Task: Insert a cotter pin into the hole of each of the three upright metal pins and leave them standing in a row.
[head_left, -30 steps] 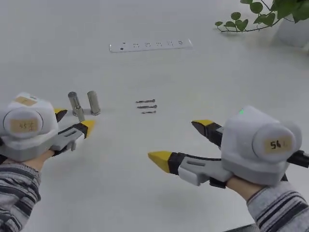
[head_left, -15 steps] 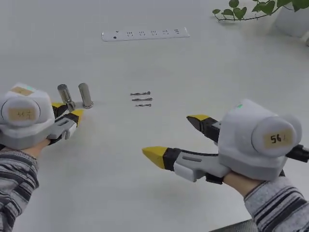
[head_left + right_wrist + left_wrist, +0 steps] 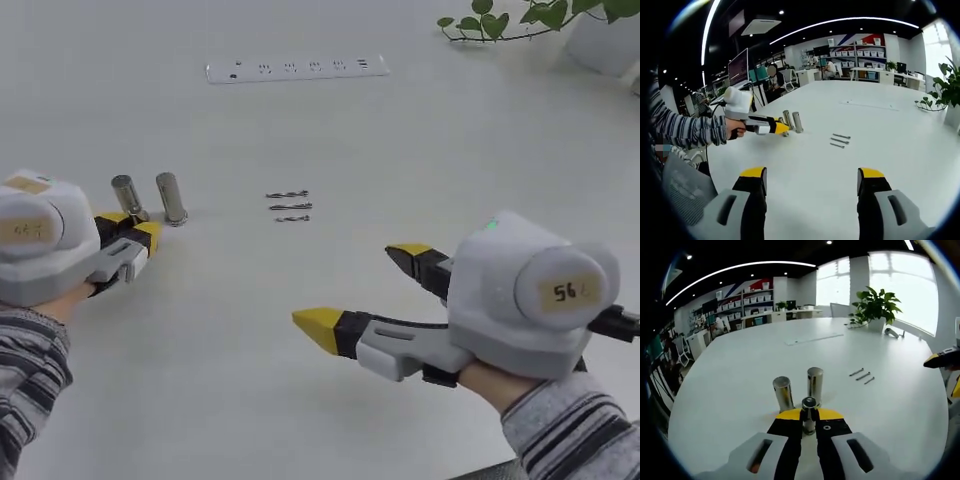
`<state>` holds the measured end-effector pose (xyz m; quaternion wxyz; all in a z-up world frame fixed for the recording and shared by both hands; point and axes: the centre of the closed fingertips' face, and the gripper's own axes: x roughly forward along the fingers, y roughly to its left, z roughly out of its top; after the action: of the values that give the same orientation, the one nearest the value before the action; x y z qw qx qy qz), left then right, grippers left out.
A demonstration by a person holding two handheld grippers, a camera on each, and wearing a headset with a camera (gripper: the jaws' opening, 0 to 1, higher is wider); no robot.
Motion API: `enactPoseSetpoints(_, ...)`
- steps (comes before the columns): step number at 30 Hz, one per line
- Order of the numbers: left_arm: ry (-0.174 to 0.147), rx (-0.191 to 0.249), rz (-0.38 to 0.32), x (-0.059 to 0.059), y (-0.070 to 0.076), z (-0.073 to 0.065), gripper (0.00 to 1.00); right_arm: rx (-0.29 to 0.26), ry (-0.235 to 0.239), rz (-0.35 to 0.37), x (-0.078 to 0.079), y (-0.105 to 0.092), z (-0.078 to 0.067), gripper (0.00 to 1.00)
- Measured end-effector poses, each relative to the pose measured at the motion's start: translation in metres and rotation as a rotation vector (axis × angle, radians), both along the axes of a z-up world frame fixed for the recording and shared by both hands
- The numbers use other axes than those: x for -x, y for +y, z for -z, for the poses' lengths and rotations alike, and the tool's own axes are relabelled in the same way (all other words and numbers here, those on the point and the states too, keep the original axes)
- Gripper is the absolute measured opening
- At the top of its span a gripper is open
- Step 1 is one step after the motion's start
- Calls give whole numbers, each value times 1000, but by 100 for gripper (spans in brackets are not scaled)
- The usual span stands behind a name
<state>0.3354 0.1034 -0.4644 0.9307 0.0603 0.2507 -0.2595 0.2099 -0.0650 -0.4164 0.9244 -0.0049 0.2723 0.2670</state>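
- Your left gripper (image 3: 810,421) is clamped on the nearest metal pin (image 3: 809,405), just below its top. That grip looks meant to steady it upright so its hole can take a cotter pin.
- The other two metal pins (image 3: 783,391) stand close together just behind it, all three to the left of the cotter pins (image 3: 288,206).
- The three cotter pins lie loose, side by side on the table (image 3: 420,150).
- Your right gripper (image 3: 360,290) hangs wide apart and empty, on the near side of the cotter pins and a little to their right. From there it is well placed to reach in for one.
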Motion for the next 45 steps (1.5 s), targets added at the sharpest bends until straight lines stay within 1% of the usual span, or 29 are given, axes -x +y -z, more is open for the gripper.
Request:
enactPoseSetpoints(4, 5, -4, 8, 0, 0, 0, 5, -2, -3, -1, 0, 1, -2, 71)
enactPoseSetpoints(8, 11, 6, 9, 3, 0, -1, 5, -14, -7, -8, 1, 3, -5, 72)
enactPoseSetpoints(10, 10, -4, 23, 7, -3, -2, 5, -13, -10, -10, 1, 3, -6, 72)
enactPoseSetpoints(12, 8, -3, 37, 11, -7, -4, 5, -14, -9, -11, 2, 3, -6, 72)
enactPoseSetpoints(18, 3, -8, 99, 27, -27, -7, 5, -11, -14, -6, 5, 3, -8, 73)
enactPoseSetpoints(21, 11, -5, 126, 35, -37, -6, 5, -6, -12, -6, 6, 3, -7, 73)
enactPoseSetpoints(22, 16, -4, 133, 37, -40, -6, 5, -4, -13, -6, 6, 2, -7, 73)
enactPoseSetpoints(24, 10, 2, 150, 40, -45, -8, 5, -5, -13, -6, 6, 2, -8, 73)
enactPoseSetpoints(29, 14, 10, 178, 48, -58, -7, 5, -10, -12, -6, 7, 2, -8, 73)
enactPoseSetpoints(31, 18, 10, 186, 49, -62, -7, 5, -10, -7, -8, 8, 2, -6, 73)
enactPoseSetpoints(33, 25, 10, 191, 51, -66, -5, 5, -5, -19, -8, 8, 2, -6, 72)
enactPoseSetpoints(36, 20, 8, 201, 52, -71, -5, 5, -6, -23, -7, 8, 2, -6, 72)
enactPoseSetpoints(42, 16, 10, 205, 53, -73, -5, 6, -2, -17, -7, 8, 0, -5, 71)
enactPoseSetpoints(45, 25, 19, 198, 52, -72, -4, 6, 3, -18, -5, 7, -2, -4, 69)
